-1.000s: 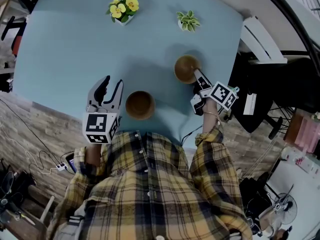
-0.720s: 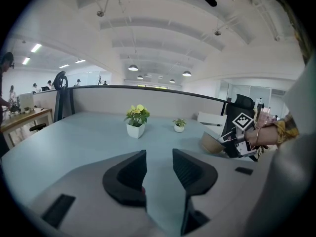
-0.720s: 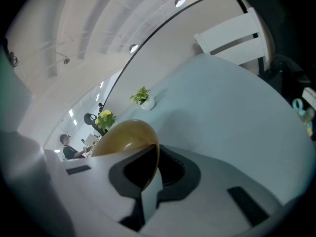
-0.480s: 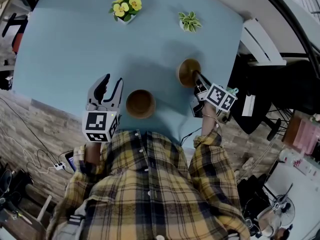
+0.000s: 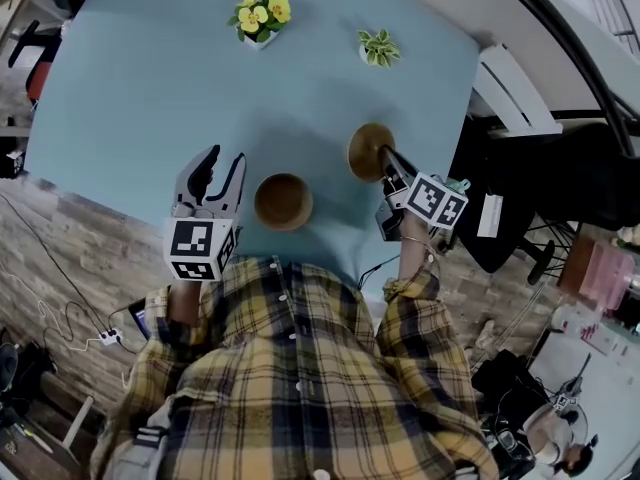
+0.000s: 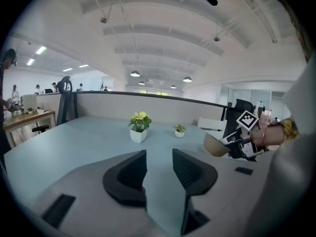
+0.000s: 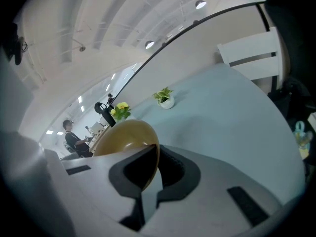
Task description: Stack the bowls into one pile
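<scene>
Two brown wooden bowls are in play. One bowl (image 5: 283,200) rests upright on the light blue table (image 5: 140,98), just right of my left gripper (image 5: 214,164), whose jaws stand open and empty (image 6: 159,155). My right gripper (image 5: 389,161) is shut on the rim of the second bowl (image 5: 367,151), which hangs tilted on edge above the table. In the right gripper view this bowl (image 7: 123,137) fills the space left of the jaws, its rim pinched between the pads (image 7: 157,158). The left gripper view shows the lifted bowl (image 6: 215,145) at the right.
A white pot of yellow flowers (image 5: 260,15) and a small green plant (image 5: 378,46) stand at the table's far side. A white chair (image 5: 520,83) and a dark office chair (image 5: 520,198) are off the table's right edge. Cables lie on the floor at the left.
The right gripper has closed on the far bowl's rim, rolled, and raised it, so the bowl now stands tilted. The left gripper and the near bowl stayed put.
</scene>
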`<state>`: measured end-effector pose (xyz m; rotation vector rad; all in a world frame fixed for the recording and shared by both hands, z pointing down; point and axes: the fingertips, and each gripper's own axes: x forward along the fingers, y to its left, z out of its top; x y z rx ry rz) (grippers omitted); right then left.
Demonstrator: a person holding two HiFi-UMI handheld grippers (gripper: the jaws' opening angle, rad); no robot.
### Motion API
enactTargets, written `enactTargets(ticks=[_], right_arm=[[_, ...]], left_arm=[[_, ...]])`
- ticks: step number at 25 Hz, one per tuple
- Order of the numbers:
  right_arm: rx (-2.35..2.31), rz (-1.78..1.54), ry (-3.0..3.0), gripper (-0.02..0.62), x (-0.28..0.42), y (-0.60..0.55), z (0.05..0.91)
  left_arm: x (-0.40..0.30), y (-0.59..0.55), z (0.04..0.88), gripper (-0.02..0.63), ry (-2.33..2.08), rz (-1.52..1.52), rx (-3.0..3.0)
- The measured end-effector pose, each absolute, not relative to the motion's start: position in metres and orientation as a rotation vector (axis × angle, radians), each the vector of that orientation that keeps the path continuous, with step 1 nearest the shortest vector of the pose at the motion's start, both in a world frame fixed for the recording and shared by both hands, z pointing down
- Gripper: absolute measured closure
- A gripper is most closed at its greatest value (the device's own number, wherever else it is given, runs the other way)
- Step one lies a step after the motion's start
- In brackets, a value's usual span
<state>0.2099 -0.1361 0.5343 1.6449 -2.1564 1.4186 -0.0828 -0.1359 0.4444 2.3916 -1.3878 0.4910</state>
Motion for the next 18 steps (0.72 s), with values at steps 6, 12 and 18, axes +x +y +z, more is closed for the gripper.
enactTargets(ticks=[6, 12, 18], right_arm=[[1.533, 1.255, -2.217, 0.581, 0.177, -0.121, 0.513], [1.386, 1.103, -2.282, 0.581, 0.129, -0.105, 0.498], [1.221, 0.923, -2.305, 0.581, 0.084, -0.089, 0.492]], left_arm=[[-0.089, -0.122, 0.435, 0.454, -1.397, 0.455, 2.412], [-0.101, -0.106, 0.43, 0.466, -1.415, 0.436, 2.415], [-0.116, -0.09, 0.427, 0.483, -1.443, 0.438, 2.399]])
